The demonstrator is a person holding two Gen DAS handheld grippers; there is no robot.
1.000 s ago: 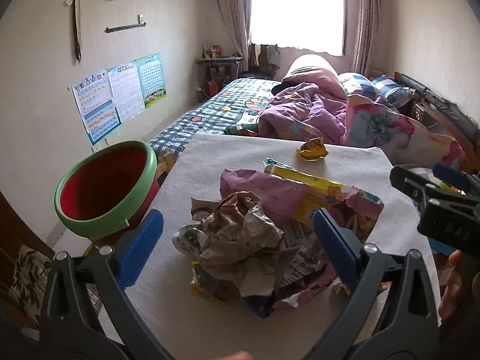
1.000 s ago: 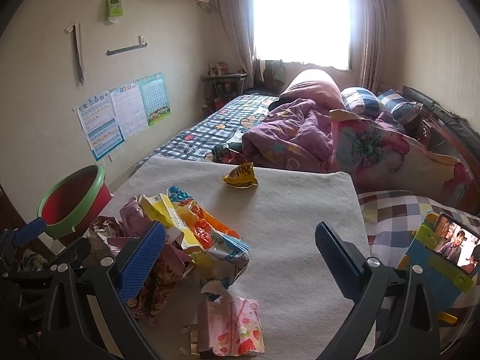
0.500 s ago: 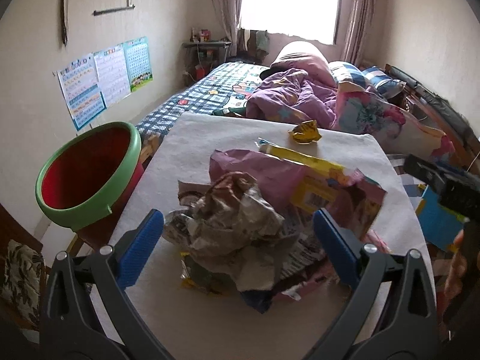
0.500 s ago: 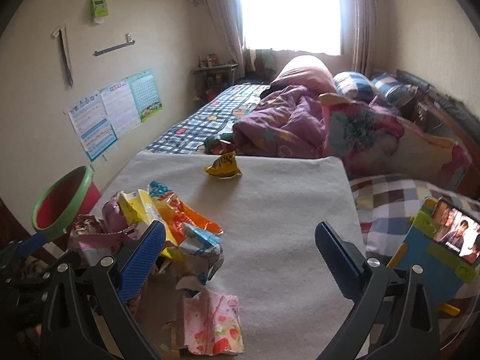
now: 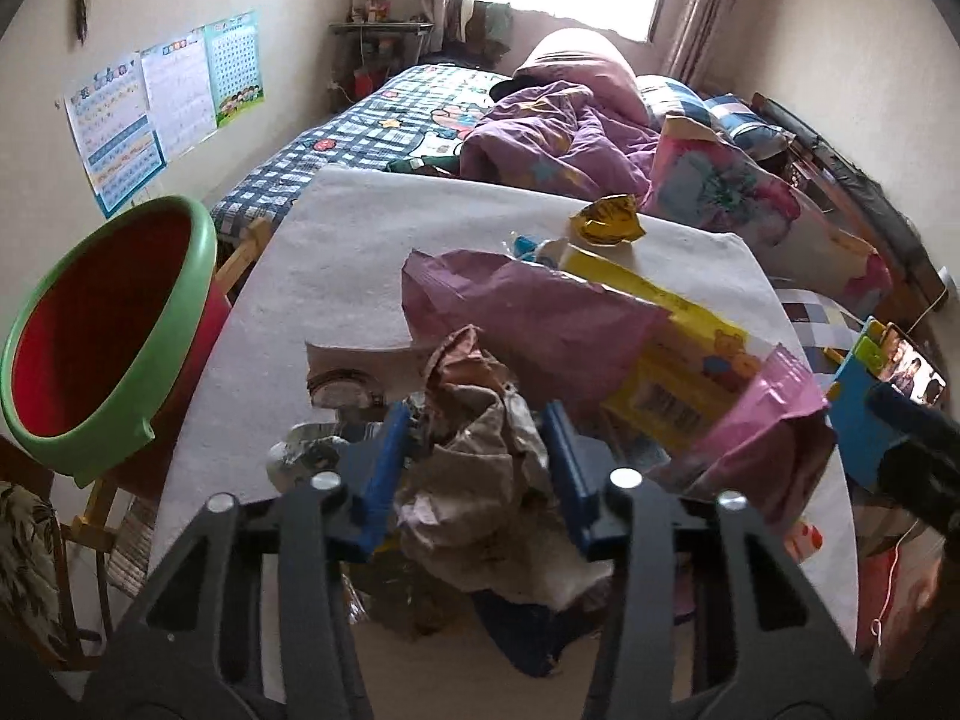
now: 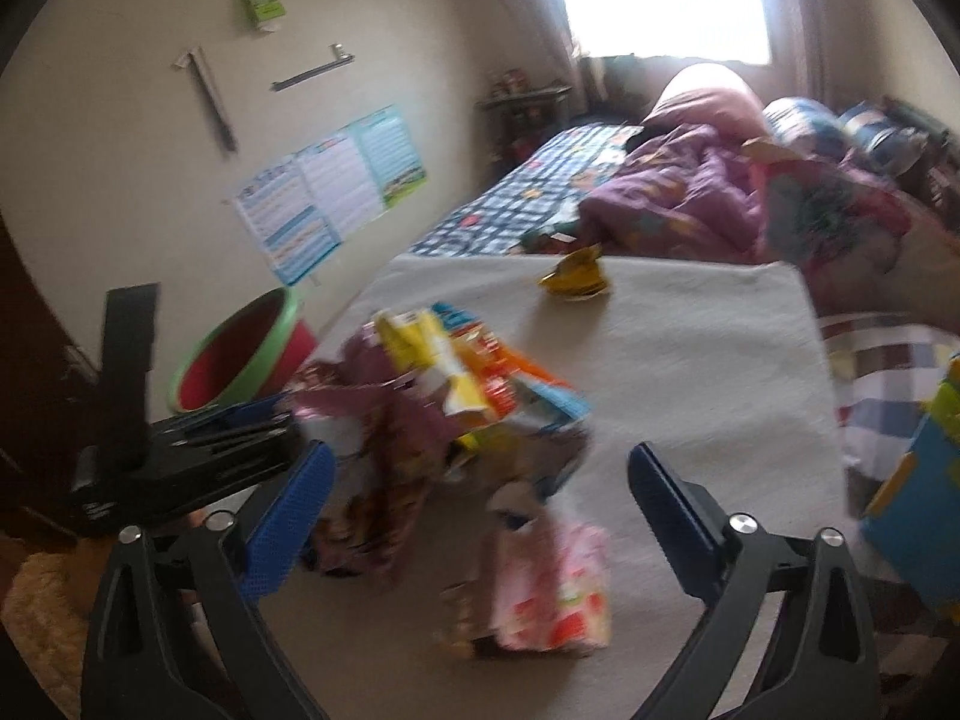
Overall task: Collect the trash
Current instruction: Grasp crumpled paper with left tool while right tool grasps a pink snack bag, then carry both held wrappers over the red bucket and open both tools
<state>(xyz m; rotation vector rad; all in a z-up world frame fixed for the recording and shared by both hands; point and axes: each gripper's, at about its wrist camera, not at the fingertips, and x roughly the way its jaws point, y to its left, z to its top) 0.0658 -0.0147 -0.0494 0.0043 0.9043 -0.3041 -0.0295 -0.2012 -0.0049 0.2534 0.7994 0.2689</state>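
A heap of trash lies on the cloth-covered table [image 5: 336,264]: a crumpled brown-grey paper wad [image 5: 480,498], a purple bag [image 5: 522,312], a yellow pack [image 5: 678,348] and a pink wrapper [image 5: 762,420]. My left gripper [image 5: 474,462] is closing, and its blue pads touch both sides of the paper wad. A gold wrapper [image 5: 606,219] sits alone at the far edge. My right gripper [image 6: 480,480] is wide and closing slightly, pressing on nothing, with a pink strawberry wrapper [image 6: 552,588] on the table beneath it. The red bin with a green rim [image 5: 186,324] stands left of the table.
The bin [image 6: 240,360] rests on a wooden chair frame beside the table's left edge. A phone on a blue-green stand [image 5: 864,396] is at the right. Behind the table is a bed with a purple quilt [image 5: 558,138]. Posters hang on the left wall.
My left gripper sank forward onto the heap and its jaws narrowed from wide apart to the sides of the paper wad. The right wrist view swung and blurred, with its jaws barely narrower.
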